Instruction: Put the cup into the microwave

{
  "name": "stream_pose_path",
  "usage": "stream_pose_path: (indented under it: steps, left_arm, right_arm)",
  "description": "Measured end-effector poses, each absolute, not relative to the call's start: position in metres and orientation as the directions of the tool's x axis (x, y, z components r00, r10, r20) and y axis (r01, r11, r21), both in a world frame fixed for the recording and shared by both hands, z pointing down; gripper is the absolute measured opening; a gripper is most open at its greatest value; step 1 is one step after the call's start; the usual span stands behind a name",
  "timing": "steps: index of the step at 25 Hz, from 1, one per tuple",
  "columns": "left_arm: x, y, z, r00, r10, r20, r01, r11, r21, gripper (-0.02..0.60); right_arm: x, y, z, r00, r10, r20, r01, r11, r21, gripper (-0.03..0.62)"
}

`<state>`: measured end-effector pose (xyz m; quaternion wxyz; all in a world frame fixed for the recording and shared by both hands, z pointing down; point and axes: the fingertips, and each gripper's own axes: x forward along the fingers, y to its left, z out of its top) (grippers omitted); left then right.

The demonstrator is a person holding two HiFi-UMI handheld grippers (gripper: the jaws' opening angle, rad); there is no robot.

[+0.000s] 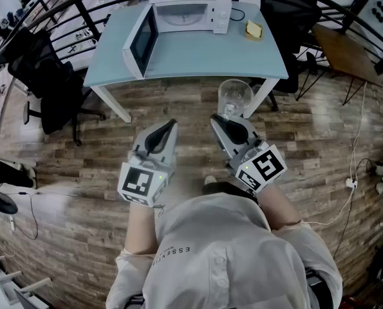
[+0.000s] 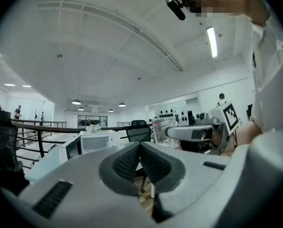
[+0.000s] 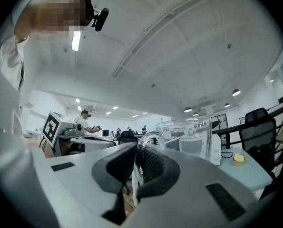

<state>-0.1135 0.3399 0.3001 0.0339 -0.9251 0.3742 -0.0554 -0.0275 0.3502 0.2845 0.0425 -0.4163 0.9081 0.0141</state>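
Person: standing at the near edge of the head view in a pale shirt (image 1: 217, 262), both forearms reaching forward.
Left gripper (image 1: 166, 130): near left, held level; pads closed against each other with nothing between them; idle.
Right gripper (image 1: 222, 122): near right, level; jaws nearly together, pinching the cup's handle (image 3: 149, 137).
Cup (image 1: 235, 98): clear glass and upright, apparently empty. It is carried just past the right gripper's tips, in the air over the floor and short of the table's near edge.
Floor (image 1: 178, 102): wood planks, lying between the person and the table.
Chair (image 1: 46, 85): black, at far left beside the table.
Table (image 1: 204, 53): pale blue top, ahead of both grippers, with its near part bare.
Microwave (image 1: 191, 8): white, at the table's far edge, cavity facing the person.
Door (image 1: 143, 40): swung fully open to the left, leaving the cavity unobstructed.
Yellow block (image 1: 253, 29): on the table right of the microwave, clear of the route.
Step in hand: carrying the gripped cup toward the microwave; judged about midway, since the cup is lifted but not yet over the table.
Next move calls for: stepping closer and moving the cup forward and slightly left, kept upright. It must enter right of the door, be lowered onto the cavity floor, and only then be released.
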Motion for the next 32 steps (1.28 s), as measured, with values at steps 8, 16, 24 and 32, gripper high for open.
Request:
stream_pose_path:
  steps: [8,16,24,32]
  left_arm:
    - [-0.126,0.346,0.303,0.712,-0.699,0.075,-0.694,-0.715,-0.085,0.002]
    - [-0.132,0.346,0.306,0.705,-0.706,0.067,-0.703,-0.708,-0.069,0.002]
    - [-0.134,0.319,0.318,0.674,-0.733,0.089,-0.731,-0.679,-0.065,0.002]
    - [-0.108,0.240,0.326,0.626,-0.772,0.108,-0.769,-0.634,-0.077,0.002]
  right_arm:
    - [-0.034,0.355,0.287,-0.641,-0.763,-0.083,-0.764,0.645,-0.031,0.023]
    - [-0.035,0.353,0.293,-0.637,-0.767,-0.073,-0.765,0.641,-0.063,0.023]
    - [-0.032,0.321,0.301,-0.666,-0.742,-0.073,-0.737,0.670,-0.083,0.023]
    - [-0.005,0.240,0.316,-0.722,-0.689,-0.067,-0.684,0.725,-0.086,0.023]
